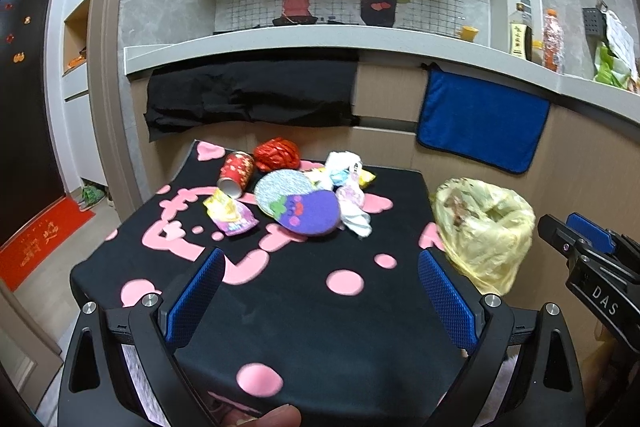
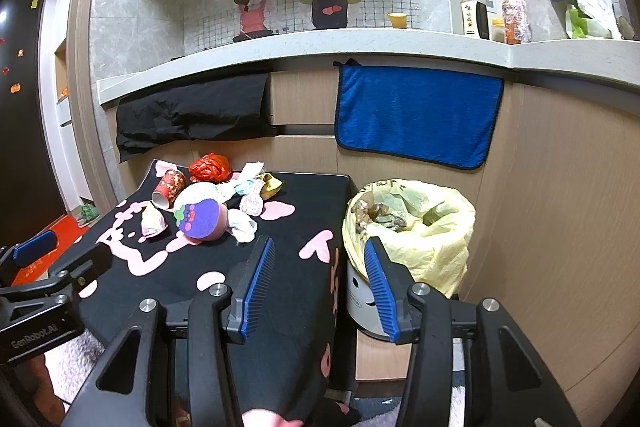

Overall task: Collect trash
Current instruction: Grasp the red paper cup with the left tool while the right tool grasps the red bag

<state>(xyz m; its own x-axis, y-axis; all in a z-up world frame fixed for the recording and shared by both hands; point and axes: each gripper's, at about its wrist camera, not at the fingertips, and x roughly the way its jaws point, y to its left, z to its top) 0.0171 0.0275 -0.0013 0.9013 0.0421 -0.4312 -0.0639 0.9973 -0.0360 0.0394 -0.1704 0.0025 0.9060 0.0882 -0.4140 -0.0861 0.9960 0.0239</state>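
Note:
Trash lies in a pile at the far end of the black table with pink shapes (image 1: 304, 307): a red paper cup on its side (image 1: 237, 167), a red crumpled wrapper (image 1: 278, 153), a yellow-purple snack wrapper (image 1: 231, 213), a purple eggplant-shaped sponge (image 1: 310, 209) and white tissues (image 1: 352, 203). The pile also shows in the right wrist view (image 2: 208, 203). A bin lined with a yellow bag (image 2: 412, 227) stands right of the table. My left gripper (image 1: 320, 291) is open and empty over the near table. My right gripper (image 2: 316, 291) is open and empty near the table's right edge, beside the bin.
A blue towel (image 2: 416, 115) and a black cloth (image 2: 192, 115) hang from the counter behind the table. Bottles (image 2: 514, 13) and a yellow cup (image 2: 397, 20) stand on the counter. A red doormat (image 1: 36, 243) lies on the floor at the left.

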